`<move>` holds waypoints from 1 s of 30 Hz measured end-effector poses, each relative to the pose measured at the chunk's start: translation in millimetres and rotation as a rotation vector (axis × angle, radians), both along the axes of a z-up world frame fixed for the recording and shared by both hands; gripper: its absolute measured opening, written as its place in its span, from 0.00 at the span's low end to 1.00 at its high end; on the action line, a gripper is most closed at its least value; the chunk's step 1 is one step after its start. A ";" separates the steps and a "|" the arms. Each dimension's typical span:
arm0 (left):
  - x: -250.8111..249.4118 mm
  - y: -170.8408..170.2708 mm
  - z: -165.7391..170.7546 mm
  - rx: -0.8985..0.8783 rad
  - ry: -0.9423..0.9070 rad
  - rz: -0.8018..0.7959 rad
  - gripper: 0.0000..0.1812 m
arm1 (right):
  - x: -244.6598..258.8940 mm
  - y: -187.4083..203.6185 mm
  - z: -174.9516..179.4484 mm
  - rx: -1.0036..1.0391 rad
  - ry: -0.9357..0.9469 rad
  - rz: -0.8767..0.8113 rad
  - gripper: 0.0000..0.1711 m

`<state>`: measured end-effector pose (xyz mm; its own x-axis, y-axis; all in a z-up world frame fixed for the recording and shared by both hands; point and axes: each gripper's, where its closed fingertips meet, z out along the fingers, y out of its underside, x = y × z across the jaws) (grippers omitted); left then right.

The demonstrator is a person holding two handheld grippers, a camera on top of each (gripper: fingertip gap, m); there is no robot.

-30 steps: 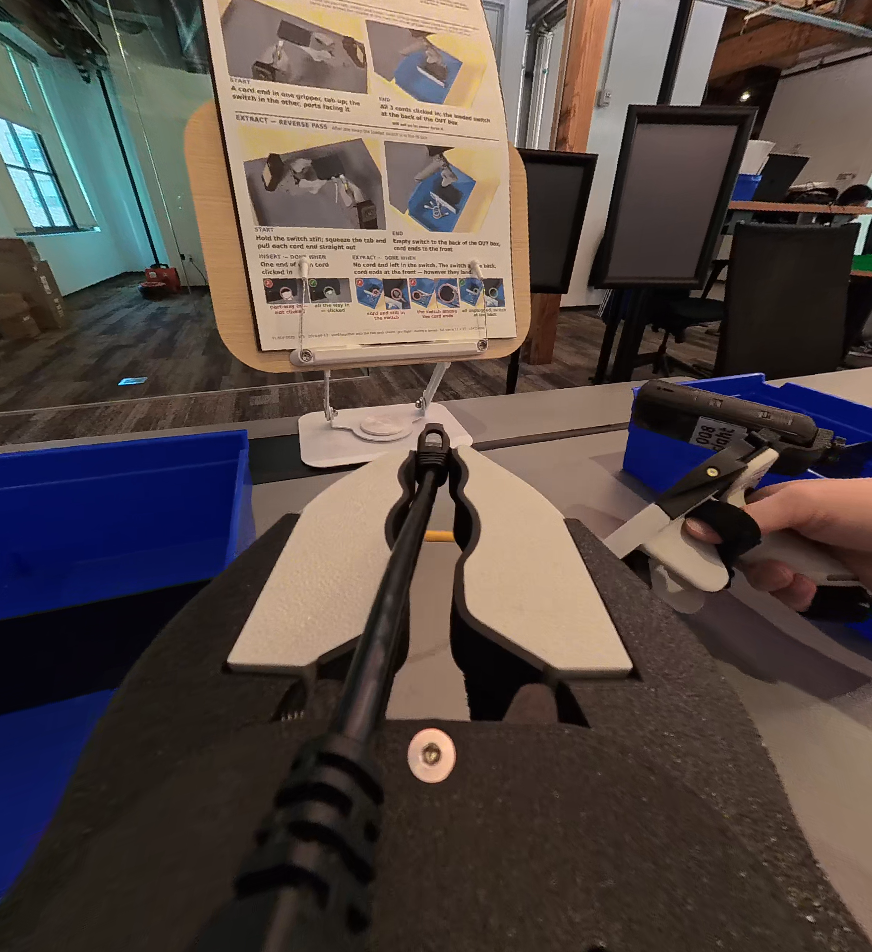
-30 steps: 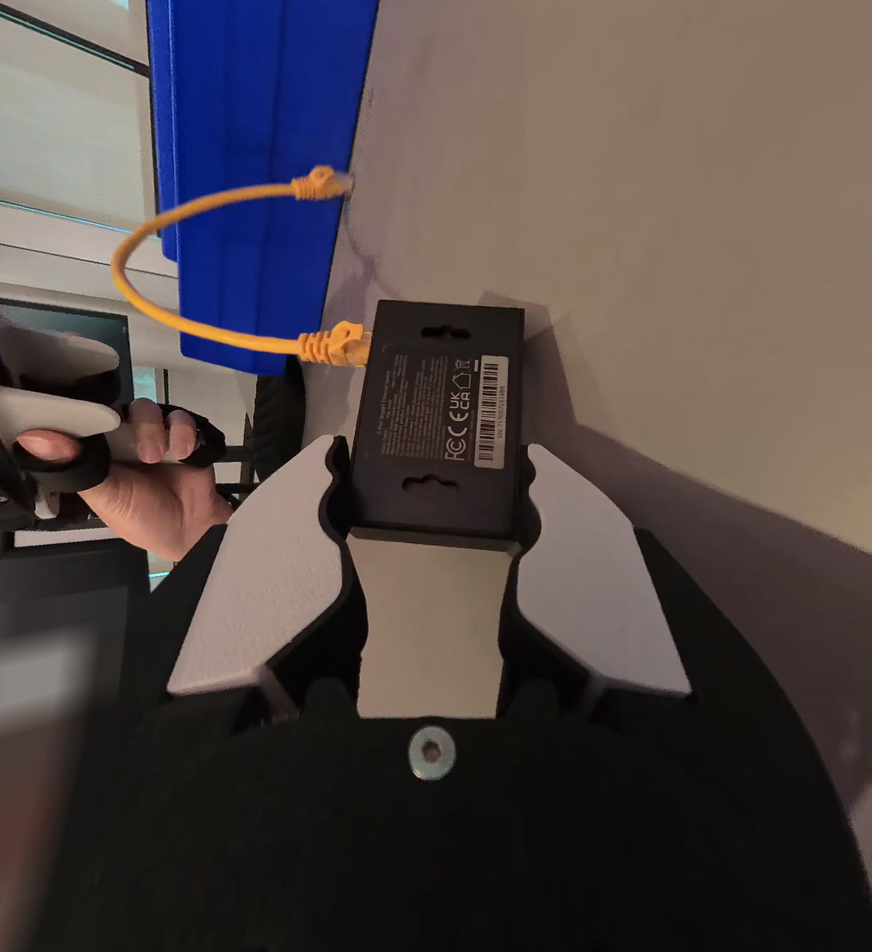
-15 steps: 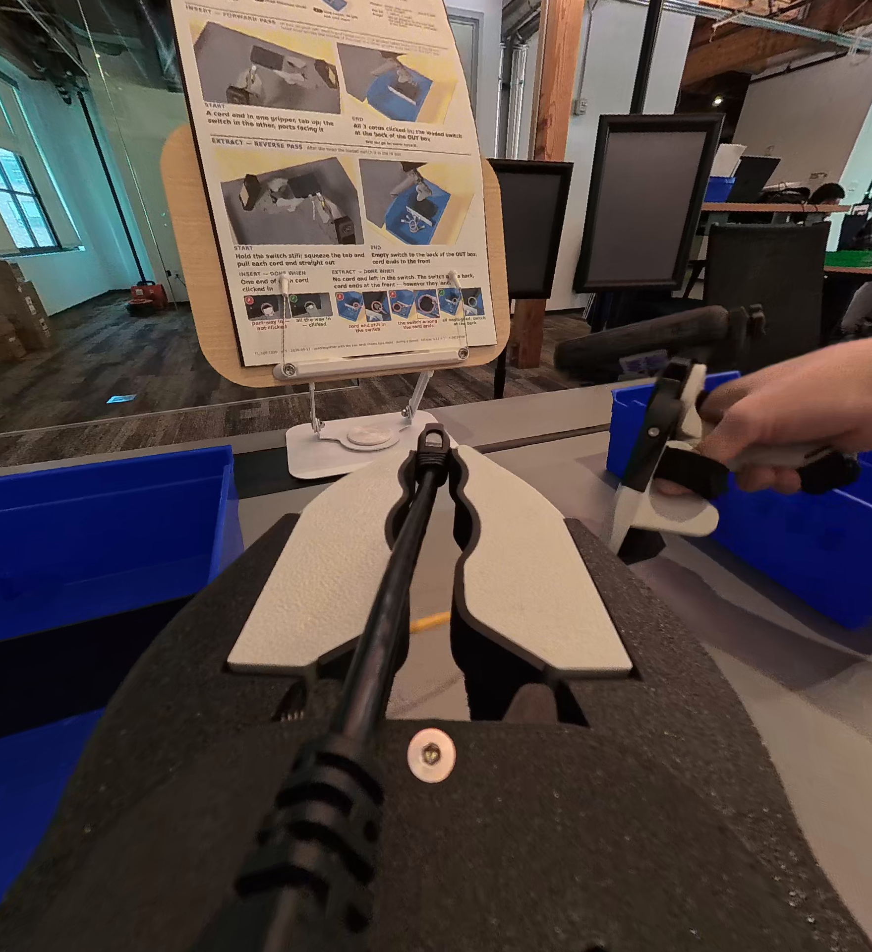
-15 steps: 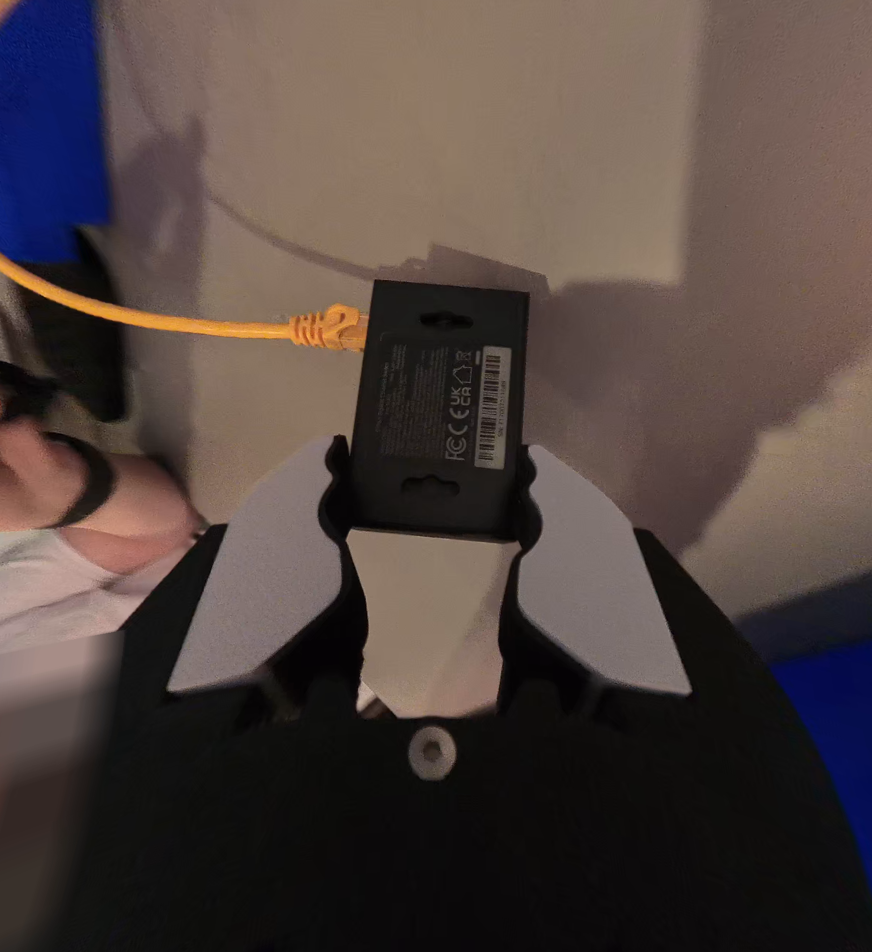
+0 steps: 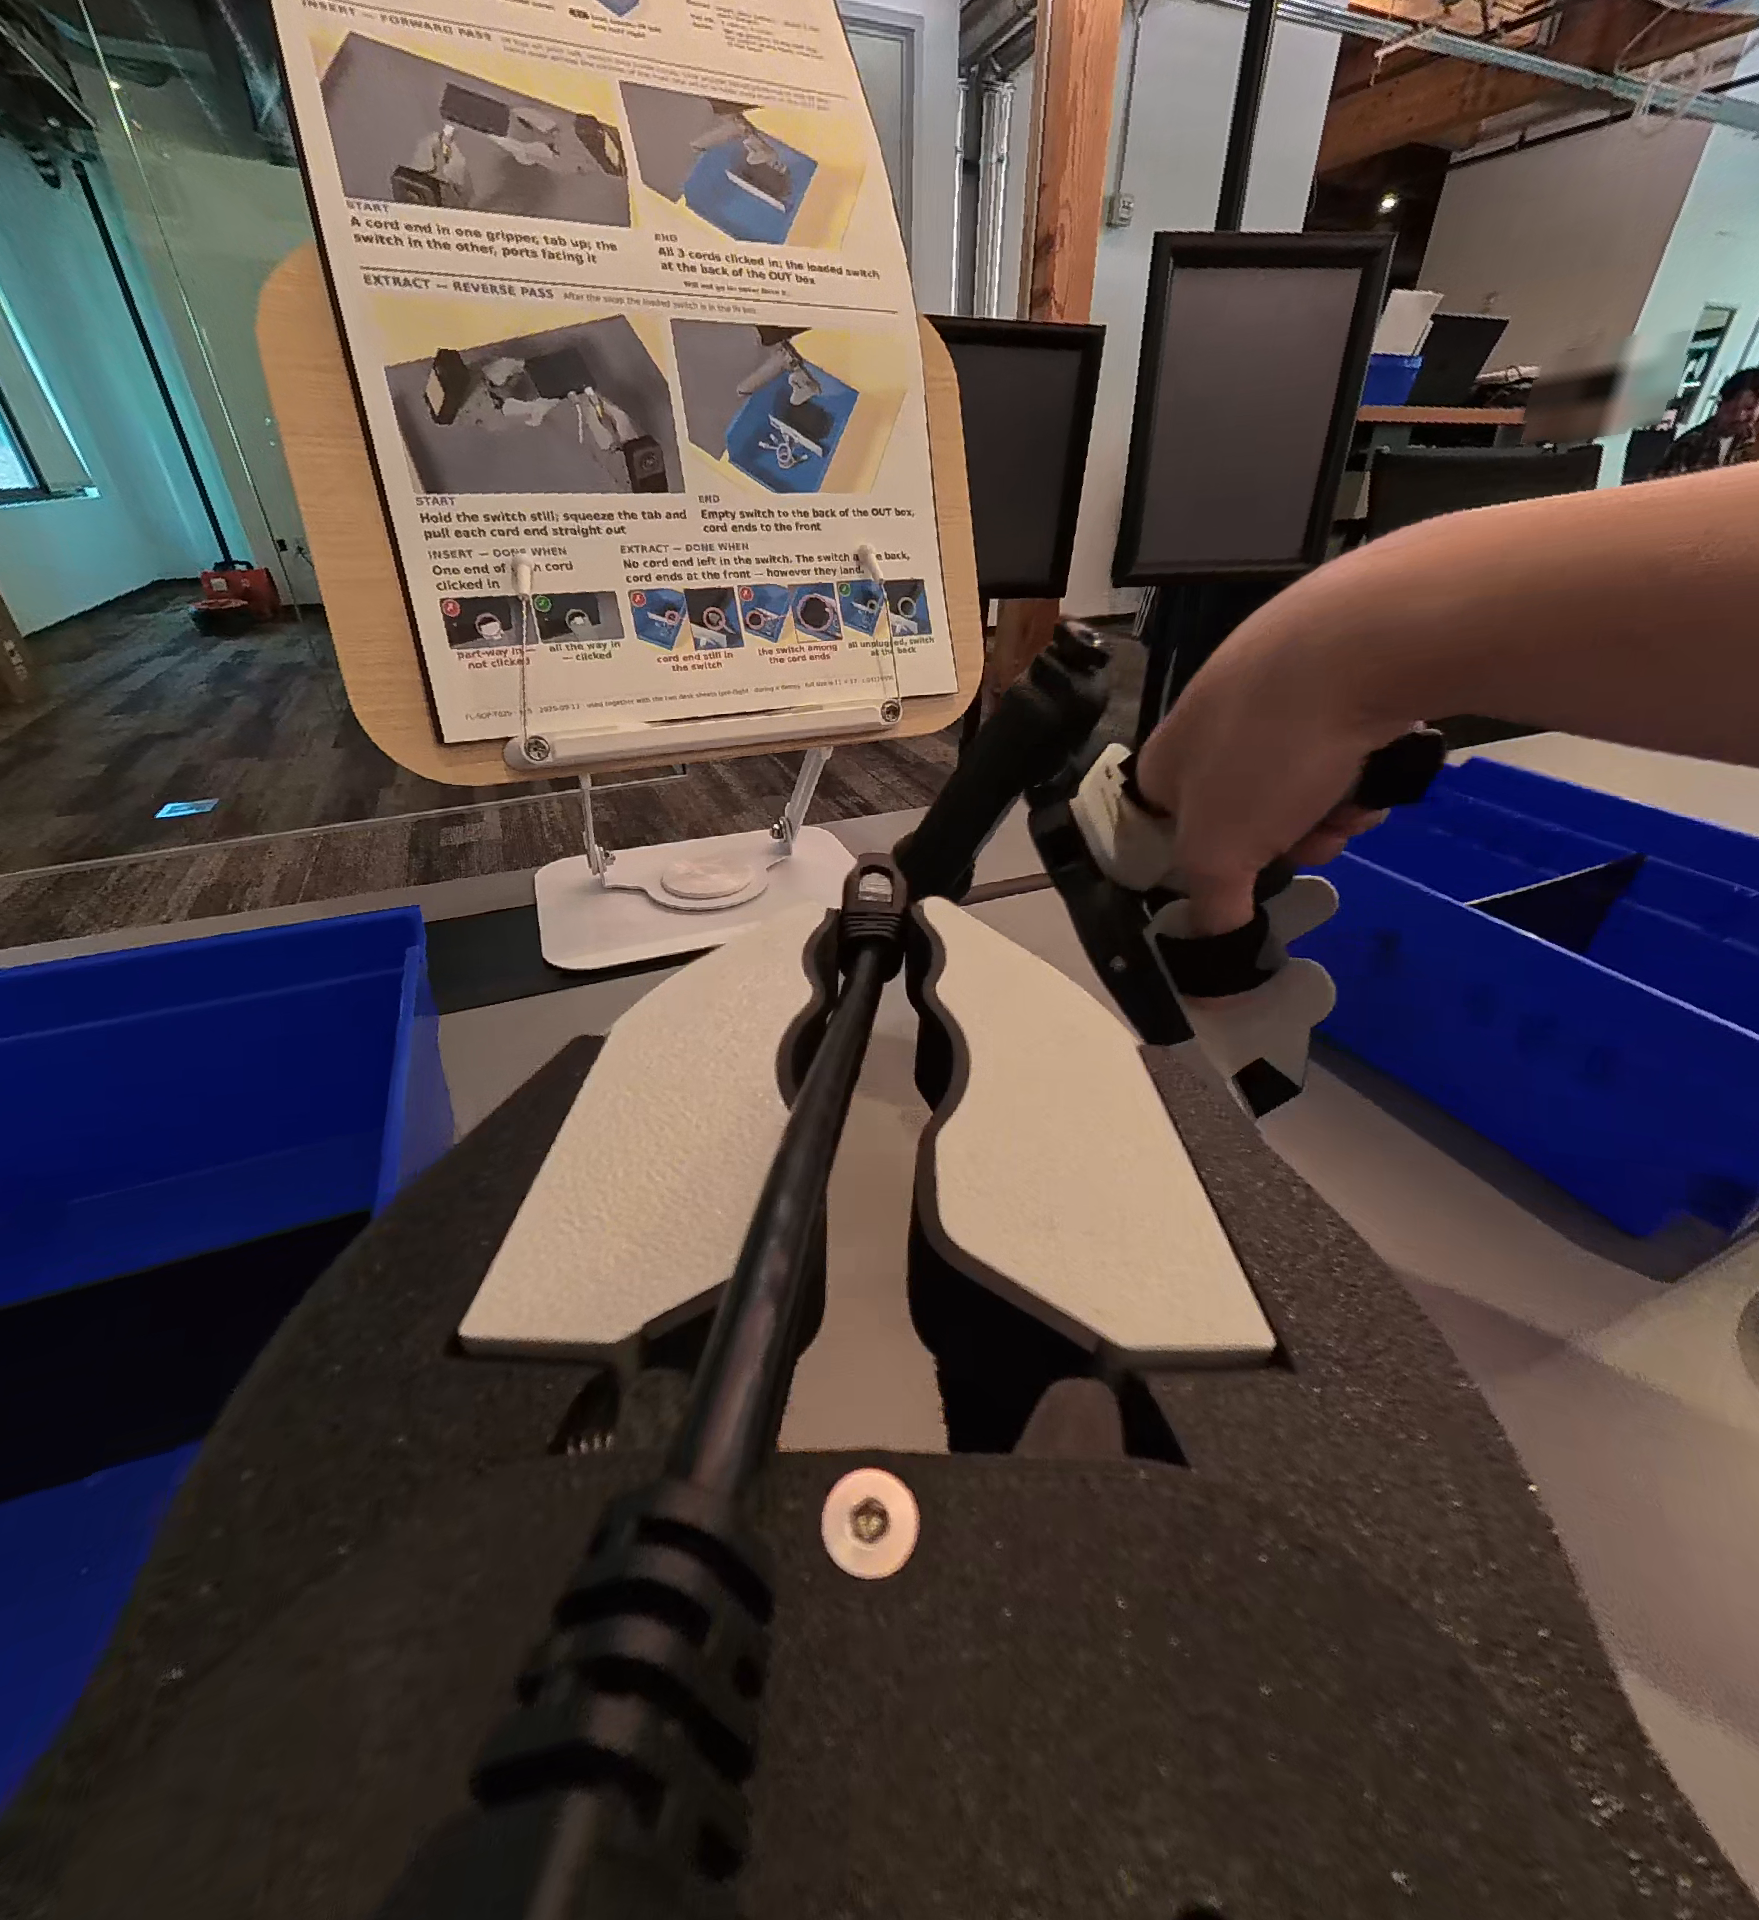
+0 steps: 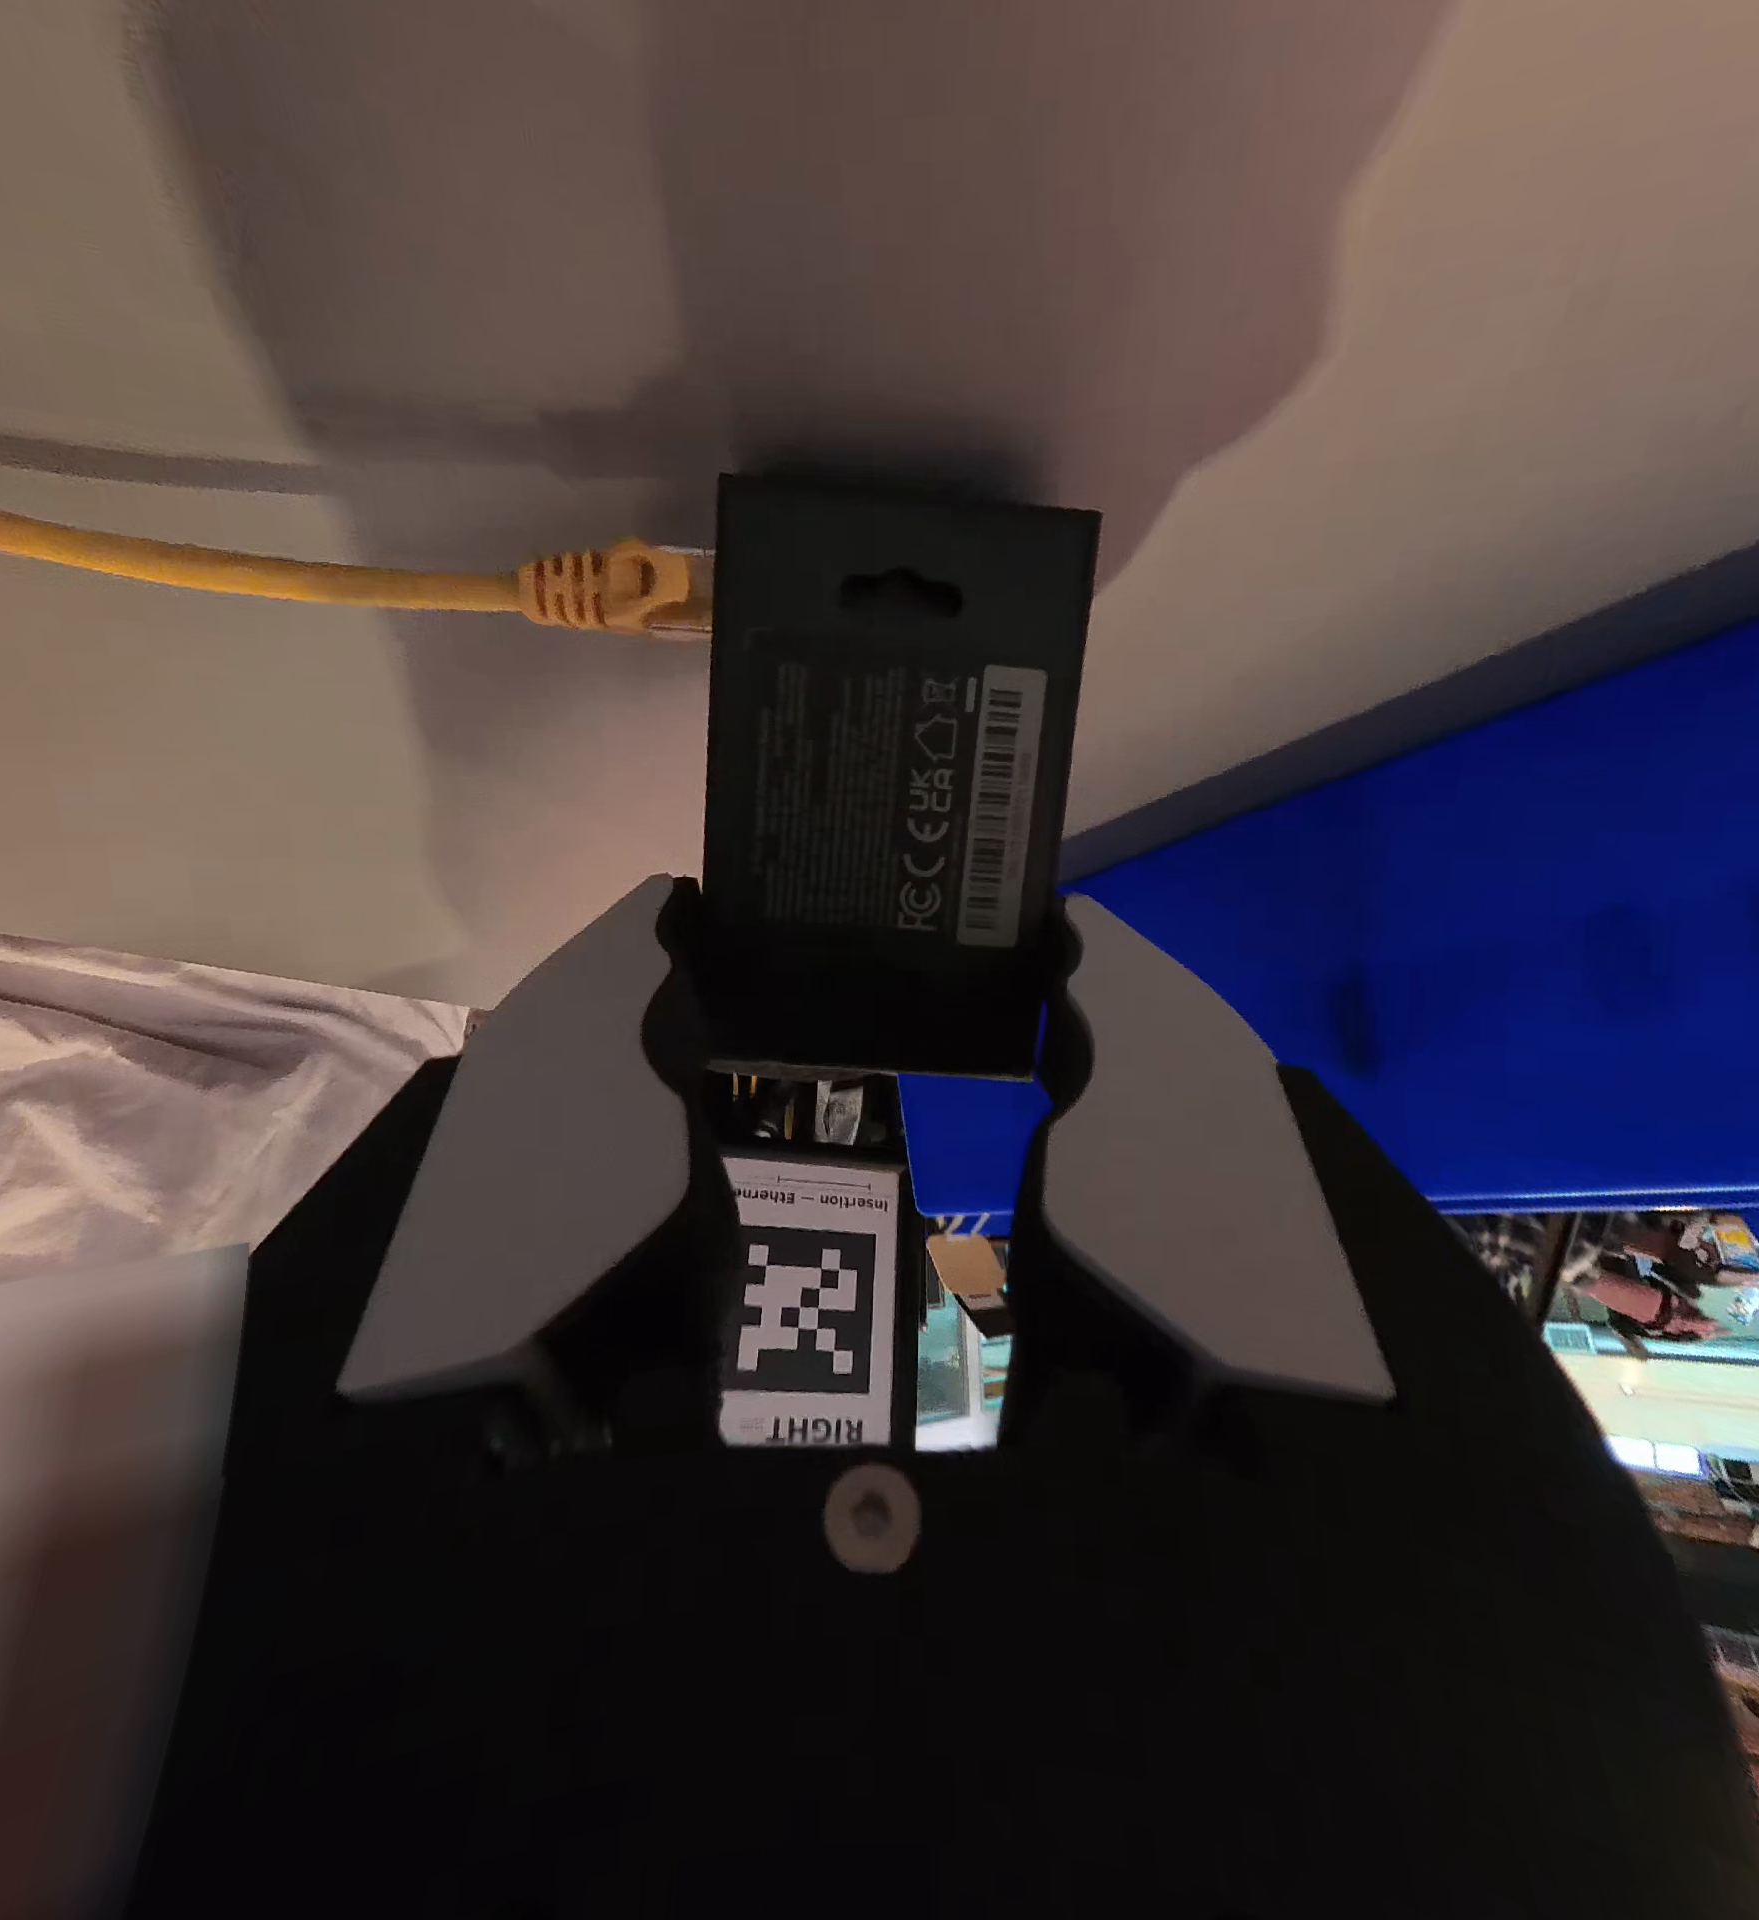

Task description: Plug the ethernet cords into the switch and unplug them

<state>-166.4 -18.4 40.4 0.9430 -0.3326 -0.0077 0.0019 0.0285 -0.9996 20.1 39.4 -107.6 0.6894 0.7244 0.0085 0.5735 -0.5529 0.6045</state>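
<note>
The right gripper (image 5: 1259, 1060) has swung closer, at two o'clock of the left gripper (image 5: 870, 935). It clamps the switch (image 6: 896, 748) (yellow cord (image 6: 584, 590) seemingly plugged in); the left pinches a black cord (image 5: 813, 1122).

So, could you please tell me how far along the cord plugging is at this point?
Done: one yellow cord already sits in a port on the side of the black switch, which the right tongs are clamped on. In hand: the left tongs grip a black cord with its plug at the tips, not yet at the switch. Left: inserting it, any further cords (none visible here), then unplugging.
</note>
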 end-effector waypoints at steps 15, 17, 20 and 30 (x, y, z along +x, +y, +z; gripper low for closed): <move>5.9 -3.3 2.7 0.010 -0.002 -0.027 0.06 | -27.1 15.8 -17.3 0.164 0.283 0.071 0.36; 5.6 -3.9 4.2 0.014 -0.008 -0.029 0.06 | -28.0 15.7 -21.9 0.234 0.397 0.037 0.35; 6.5 -4.7 5.1 0.016 -0.013 -0.034 0.06 | -30.8 19.6 -30.0 0.398 0.573 0.025 0.35; 12.6 -5.3 4.2 0.016 -0.011 -0.049 0.06 | -33.3 22.1 -32.3 1.012 0.881 0.059 0.37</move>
<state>-153.9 -23.7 44.6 0.9257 -0.3783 -0.0035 0.0142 0.0441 -0.9989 -13.2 61.5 -139.9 0.7108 0.6918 0.1273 0.5954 -0.4952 -0.6327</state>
